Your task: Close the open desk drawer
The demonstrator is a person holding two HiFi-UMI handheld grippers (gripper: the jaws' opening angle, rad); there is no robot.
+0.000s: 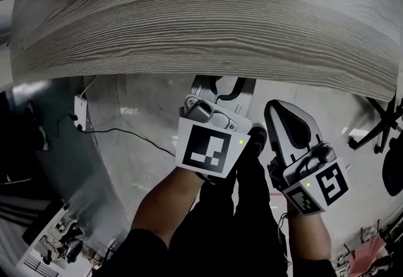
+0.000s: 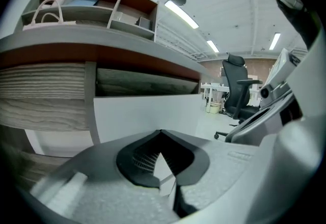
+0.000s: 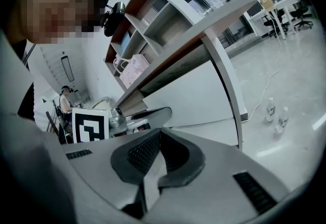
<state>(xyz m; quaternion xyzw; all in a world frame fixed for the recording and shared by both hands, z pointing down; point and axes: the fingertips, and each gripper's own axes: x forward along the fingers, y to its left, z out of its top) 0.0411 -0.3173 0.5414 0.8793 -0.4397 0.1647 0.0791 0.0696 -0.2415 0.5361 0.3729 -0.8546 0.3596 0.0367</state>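
The grey wood-grain desk top (image 1: 201,17) fills the upper head view. In the left gripper view a light wood-grain drawer front (image 2: 41,95) sits under the desk edge at the left. Right of it is a darker, shaded front (image 2: 147,83) above a white panel (image 2: 147,116). How far either front stands out I cannot tell. My left gripper (image 1: 221,84) (image 2: 162,132) reaches under the desk edge, shut and empty. My right gripper (image 1: 282,112) (image 3: 160,130) hangs beside it to the right, short of the desk, shut with nothing held. The left gripper's marker cube (image 3: 91,125) shows in the right gripper view.
Shelves (image 2: 97,6) with a white bag stand on the desk. A power adapter (image 1: 80,112) with a cable lies on the floor at the left. Office chairs (image 2: 237,90) (image 1: 378,124) stand to the right. Two bottles (image 3: 275,113) stand on the floor past the desk leg (image 3: 226,90).
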